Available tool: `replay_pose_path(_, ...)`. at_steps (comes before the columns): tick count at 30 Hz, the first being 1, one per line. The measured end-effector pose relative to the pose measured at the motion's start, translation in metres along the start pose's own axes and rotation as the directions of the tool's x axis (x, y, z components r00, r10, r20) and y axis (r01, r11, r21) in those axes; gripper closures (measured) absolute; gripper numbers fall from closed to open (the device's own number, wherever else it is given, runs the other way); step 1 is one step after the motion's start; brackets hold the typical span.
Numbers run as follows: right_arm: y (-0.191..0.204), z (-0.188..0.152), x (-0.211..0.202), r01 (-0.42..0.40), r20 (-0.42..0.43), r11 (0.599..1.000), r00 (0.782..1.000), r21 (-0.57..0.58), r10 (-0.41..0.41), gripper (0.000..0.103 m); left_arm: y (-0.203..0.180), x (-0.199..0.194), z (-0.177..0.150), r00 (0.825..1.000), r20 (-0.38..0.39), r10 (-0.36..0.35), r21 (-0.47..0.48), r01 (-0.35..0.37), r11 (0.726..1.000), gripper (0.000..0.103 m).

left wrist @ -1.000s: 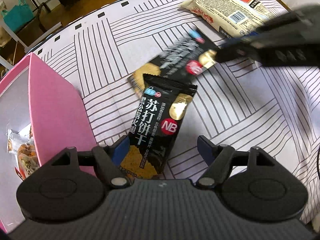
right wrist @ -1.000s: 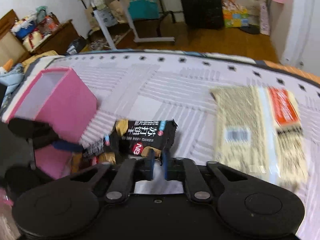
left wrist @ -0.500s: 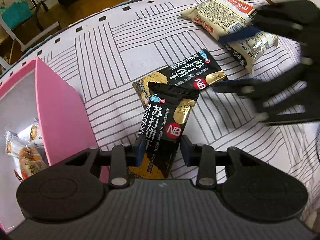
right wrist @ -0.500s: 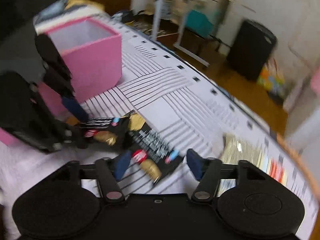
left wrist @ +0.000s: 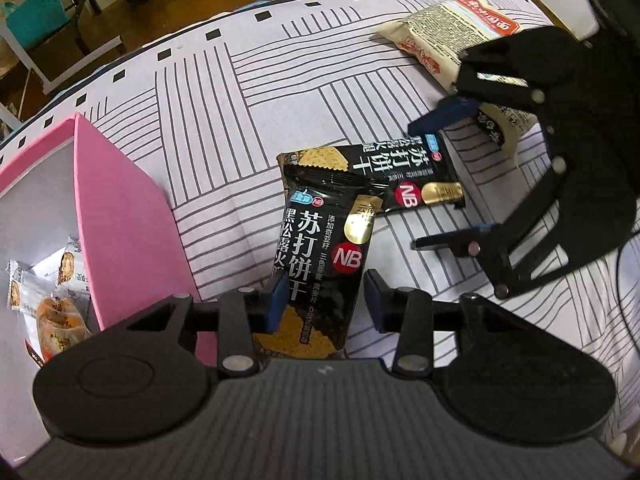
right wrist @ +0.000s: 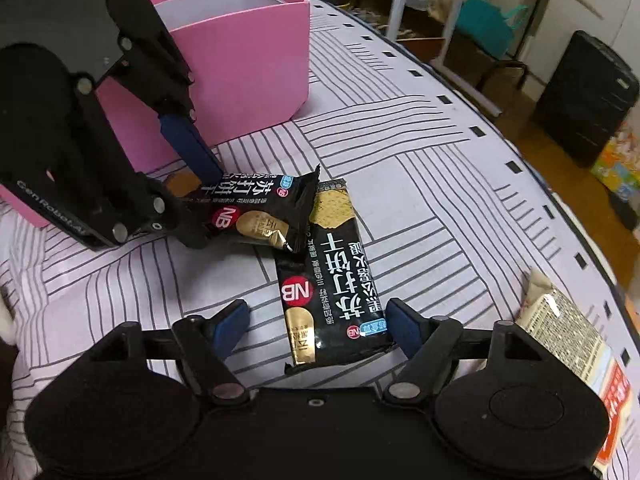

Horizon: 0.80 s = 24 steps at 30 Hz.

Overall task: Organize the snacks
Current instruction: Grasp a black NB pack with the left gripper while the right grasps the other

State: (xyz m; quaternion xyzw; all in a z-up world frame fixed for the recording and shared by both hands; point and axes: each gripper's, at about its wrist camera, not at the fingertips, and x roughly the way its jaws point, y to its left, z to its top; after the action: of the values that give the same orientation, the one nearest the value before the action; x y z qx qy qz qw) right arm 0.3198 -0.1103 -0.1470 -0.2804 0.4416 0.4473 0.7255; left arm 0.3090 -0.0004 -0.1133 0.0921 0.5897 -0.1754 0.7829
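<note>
Two black cracker packets lie overlapping on the striped cloth. My left gripper (left wrist: pixel 325 300) has its fingers around the nearer packet (left wrist: pixel 320 256), left pad touching it, a small gap at the right pad. The second packet (left wrist: pixel 404 172) lies beyond, partly under the first. In the right wrist view my right gripper (right wrist: pixel 314 326) is open and straddles that second packet (right wrist: pixel 332 280), apart from it. The left gripper (right wrist: pixel 192 184) shows there too, on the first packet (right wrist: pixel 248 208). The pink box (left wrist: pixel 120 216) stands at the left, with wrapped snacks (left wrist: pixel 52 292) inside.
A beige noodle-style packet (left wrist: pixel 452 40) lies at the far right of the cloth, and shows at the right edge in the right wrist view (right wrist: pixel 568 336). The cloth-covered surface curves away to a wooden floor with a black case (right wrist: pixel 584 96) and a teal bag (right wrist: pixel 488 24).
My left gripper has closed in around the nearer black packet. My right gripper let go, opened wide and swung round to straddle the second packet.
</note>
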Motion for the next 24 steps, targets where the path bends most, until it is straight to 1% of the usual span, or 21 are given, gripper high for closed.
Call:
replay_pose_path(1, 0.000, 0.001, -0.002, 0.015, -0.009, 1.000, 1.000, 0.025, -0.015, 0.035, 0.000, 0.000, 0.001, 1.000, 0.001, -0.001, -0.003, 0.001, 1.000, 0.055)
replay_pose_path(2, 0.001, 0.002, -0.005, 0.032, -0.016, 0.997, 0.999, 0.068, -0.031, 0.045, 0.000, 0.000, 0.002, 1.000, 0.001, 0.001, -0.008, -0.001, 1.000, 0.052)
replay_pose_path(4, 0.006, -0.001, -0.013, 0.062, -0.021, 0.988, 0.998, 0.139, -0.060, 0.046, 0.000, 0.000, 0.002, 1.000, 0.005, 0.023, -0.022, -0.023, 1.000, 0.045)
replay_pose_path(7, 0.024, -0.015, -0.023, 0.127, -0.038, 0.979, 0.992, 0.160, -0.123, 0.047, -0.004, 0.003, 0.002, 0.998, 0.020, 0.065, 0.011, -0.065, 0.998, 0.043)
replay_pose_path(9, 0.033, -0.026, -0.029, 0.163, -0.069, 0.963, 0.986, 0.214, -0.152, 0.047, -0.006, 0.006, 0.001, 0.997, 0.006, 0.074, 0.027, -0.074, 0.997, 0.041)
replay_pose_path(10, 0.036, -0.032, -0.034, 0.168, -0.077, 0.952, 0.985, 0.257, -0.153, 0.047, -0.007, 0.008, 0.002, 0.997, -0.008, 0.072, 0.031, -0.072, 0.997, 0.039)
replay_pose_path(11, 0.037, -0.037, -0.036, 0.158, -0.079, 0.946, 0.987, 0.284, -0.141, 0.044, -0.006, 0.011, 0.002, 0.998, -0.026, 0.062, 0.031, -0.061, 0.998, 0.038)
replay_pose_path(12, 0.039, -0.042, -0.039, 0.141, -0.075, 0.944, 0.989, 0.299, -0.124, 0.043, -0.004, 0.016, 0.005, 0.997, -0.056, 0.043, 0.024, -0.042, 0.999, 0.038)
replay_pose_path(13, 0.043, -0.045, -0.041, 0.127, -0.066, 0.947, 0.992, 0.296, -0.112, 0.043, -0.001, 0.020, 0.006, 0.995, -0.093, 0.021, 0.013, -0.020, 1.000, 0.038)
replay_pose_path(14, 0.047, -0.047, -0.041, 0.120, -0.058, 0.952, 0.992, 0.281, -0.108, 0.043, 0.001, 0.022, 0.007, 0.994, -0.112, -0.003, -0.006, 0.002, 1.000, 0.039)
replay_pose_path(15, 0.051, -0.047, -0.040, 0.121, -0.052, 0.959, 0.992, 0.256, -0.111, 0.040, 0.003, 0.022, 0.007, 0.993, -0.115, -0.016, -0.016, 0.014, 1.000, 0.042)
replay_pose_path(16, 0.055, -0.047, -0.038, 0.129, -0.047, 0.964, 0.991, 0.231, -0.122, 0.038, 0.004, 0.021, 0.007, 0.993, -0.113, -0.017, -0.010, 0.016, 1.000, 0.049)
replay_pose_path(18, 0.060, -0.041, -0.030, 0.135, -0.027, 0.969, 0.991, 0.205, -0.132, 0.028, 0.002, 0.016, 0.004, 0.996, -0.090, -0.025, 0.020, 0.027, 0.999, 0.052)
replay_pose_path(19, 0.062, -0.039, -0.026, 0.141, -0.021, 0.971, 0.990, 0.195, -0.139, 0.026, 0.000, 0.014, 0.002, 0.996, -0.085, -0.035, 0.028, 0.037, 0.999, 0.053)
replay_pose_path(21, 0.064, -0.036, -0.016, 0.166, -0.003, 0.967, 0.986, 0.193, -0.169, 0.025, -0.001, 0.013, -0.001, 0.995, -0.084, -0.045, 0.017, 0.047, 0.999, 0.053)
replay_pose_path(22, 0.065, -0.035, -0.015, 0.170, 0.015, 0.962, 0.984, 0.212, -0.178, 0.026, -0.001, 0.013, -0.003, 0.996, -0.081, -0.040, 0.012, 0.041, 0.999, 0.053)
replay_pose_path(24, 0.062, -0.036, -0.019, 0.185, 0.043, 0.942, 0.978, 0.281, -0.205, 0.049, -0.001, 0.012, -0.005, 0.997, -0.069, -0.020, -0.010, 0.019, 1.000, 0.053)
